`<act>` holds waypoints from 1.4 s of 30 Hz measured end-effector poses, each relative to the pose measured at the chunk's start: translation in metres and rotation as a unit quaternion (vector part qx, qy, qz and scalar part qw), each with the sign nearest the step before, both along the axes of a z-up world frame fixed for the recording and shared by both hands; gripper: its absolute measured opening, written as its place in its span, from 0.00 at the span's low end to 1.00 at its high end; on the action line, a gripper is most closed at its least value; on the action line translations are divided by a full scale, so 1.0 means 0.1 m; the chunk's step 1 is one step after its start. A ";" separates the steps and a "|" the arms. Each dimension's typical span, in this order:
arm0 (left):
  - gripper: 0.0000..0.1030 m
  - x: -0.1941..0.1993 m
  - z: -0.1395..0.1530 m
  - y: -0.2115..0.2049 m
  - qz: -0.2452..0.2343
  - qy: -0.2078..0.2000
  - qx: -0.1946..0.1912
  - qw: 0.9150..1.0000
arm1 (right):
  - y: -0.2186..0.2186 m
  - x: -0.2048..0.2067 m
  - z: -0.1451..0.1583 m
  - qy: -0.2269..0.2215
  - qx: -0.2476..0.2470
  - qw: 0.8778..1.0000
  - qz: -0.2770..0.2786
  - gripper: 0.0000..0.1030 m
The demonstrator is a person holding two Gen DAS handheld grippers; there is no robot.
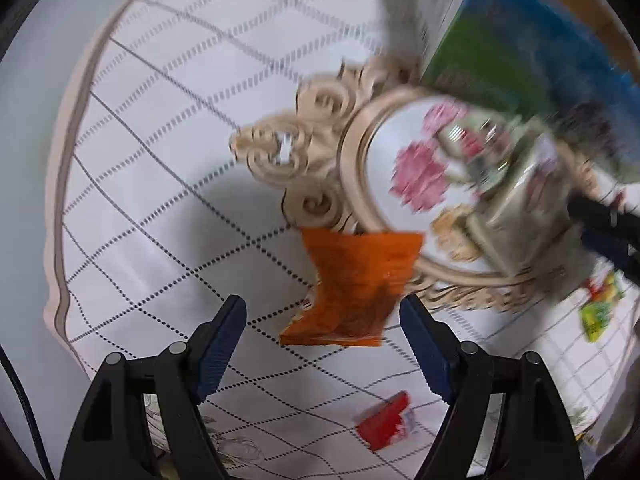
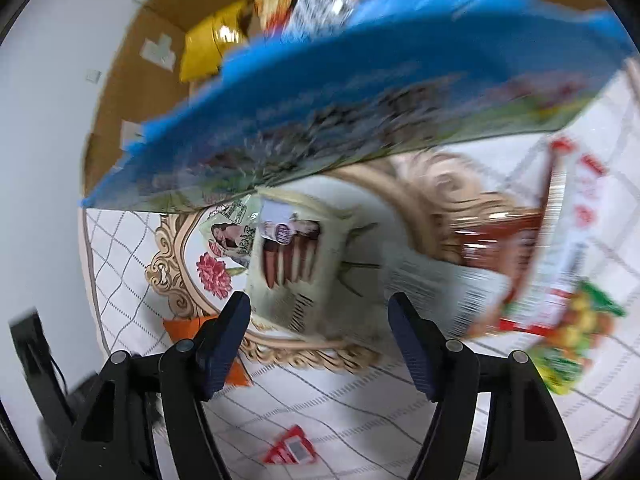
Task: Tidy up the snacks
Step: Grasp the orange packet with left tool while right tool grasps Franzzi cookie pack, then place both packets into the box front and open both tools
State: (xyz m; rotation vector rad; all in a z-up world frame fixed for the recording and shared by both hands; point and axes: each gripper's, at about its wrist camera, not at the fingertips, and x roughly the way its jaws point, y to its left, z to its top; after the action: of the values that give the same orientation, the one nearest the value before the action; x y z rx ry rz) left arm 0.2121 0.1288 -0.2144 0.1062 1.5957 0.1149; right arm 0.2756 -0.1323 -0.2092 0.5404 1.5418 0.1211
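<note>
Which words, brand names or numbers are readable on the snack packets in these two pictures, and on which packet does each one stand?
No text can be read with certainty.
Pale green packet: printed label and small characters, too small and blurred.
White and red bag: large red characters, smeared by motion.
Blue bag: print blurred.
Orange packet: print blurred.
Small red packet: no legible print.

One orange packet (image 1: pixel 352 292) — the only one of that colour. One small red packet (image 1: pixel 385 420), near. One pale packet (image 2: pixel 290 270) printed with brown sticks. One big blue bag (image 2: pixel 360 96), far. One cardboard box (image 2: pixel 132 80) — several blurred packets inside, too smeared to count.
</note>
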 end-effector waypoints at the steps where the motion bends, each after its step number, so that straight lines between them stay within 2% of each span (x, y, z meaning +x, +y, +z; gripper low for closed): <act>1: 0.76 0.00 -0.07 -0.01 -0.004 0.007 0.003 1.000 | 0.08 0.04 -0.08 0.007 -0.002 1.000 0.001 0.72; 4: 0.76 0.01 -0.29 -0.05 -0.015 0.026 0.007 1.000 | 0.29 0.16 -0.28 0.026 -0.015 1.000 0.000 0.72; 6: 0.76 0.03 -0.37 -0.08 -0.021 0.026 0.002 0.999 | 0.37 0.19 -0.32 0.012 -0.031 0.999 -0.004 0.72; 8: 0.76 0.03 -0.41 -0.11 -0.025 0.022 -0.002 0.999 | 0.47 0.19 -0.31 0.009 -0.058 0.998 0.016 0.67; 11: 0.60 0.03 -0.46 -0.10 -0.012 0.024 -0.025 0.999 | 0.56 0.13 -0.32 0.010 -0.076 0.995 0.062 0.65; 12: 0.56 0.02 -0.47 -0.07 -0.003 0.025 -0.036 0.999 | 0.61 0.08 -0.33 0.011 -0.085 0.993 0.087 0.64; 15: 0.54 -0.04 -0.47 0.01 0.021 0.023 -0.056 0.998 | 0.69 -0.09 -0.34 0.018 -0.106 0.983 0.149 0.64; 18: 0.54 -0.18 -0.46 0.08 0.040 0.026 -0.069 0.996 | 0.81 -0.35 -0.36 0.024 -0.133 0.965 0.223 0.64; 21: 0.53 -0.42 -0.55 0.18 0.043 0.040 -0.078 0.995 | 0.88 -0.63 -0.40 0.039 -0.145 0.951 0.270 0.64; 23: 0.54 -0.56 -0.63 0.16 0.041 0.051 -0.085 0.994 | 0.89 -0.76 -0.44 0.050 -0.143 0.948 0.280 0.64; 25: 0.57 -0.62 -0.71 0.17 0.041 0.059 -0.086 0.994 | 0.89 -0.84 -0.48 0.055 -0.141 0.949 0.277 0.65; 27: 0.62 -0.65 -0.84 0.14 0.033 0.078 -0.088 0.993 | 0.83 -0.86 -0.51 0.060 -0.130 0.956 0.257 0.67; 31: 0.62 -0.75 -0.93 0.10 0.010 0.079 -0.067 0.995 | 0.76 -0.92 -0.53 0.071 -0.125 0.965 0.218 0.68; 35: 0.54 -0.90 -0.86 0.08 0.010 0.060 -0.054 0.997 | 0.64 -1.04 -0.58 0.072 -0.124 0.973 0.183 0.68; 36: 0.51 -0.91 -0.85 0.03 0.010 0.057 -0.052 0.997 | 0.59 -1.08 -0.57 0.071 -0.123 0.974 0.177 0.67; 37: 0.49 -0.93 -0.82 0.03 0.011 0.052 -0.050 0.997 | 0.52 -1.10 -0.56 0.069 -0.121 0.975 0.171 0.60; 38: 0.47 -0.96 -0.78 0.03 0.012 0.048 -0.052 0.997 | 0.49 -1.12 -0.54 0.064 -0.121 0.976 0.169 0.60; 42: 0.46 -1.08 -0.63 0.00 0.009 0.029 -0.057 0.998 | 0.35 -1.26 -0.38 0.044 -0.110 0.979 0.167 0.59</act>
State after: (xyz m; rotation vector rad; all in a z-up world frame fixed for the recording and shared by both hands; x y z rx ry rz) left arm 0.1042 0.1285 -0.2771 0.0064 1.6571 0.0361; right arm 0.1496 -0.0972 -0.2472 0.1100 1.6977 0.1819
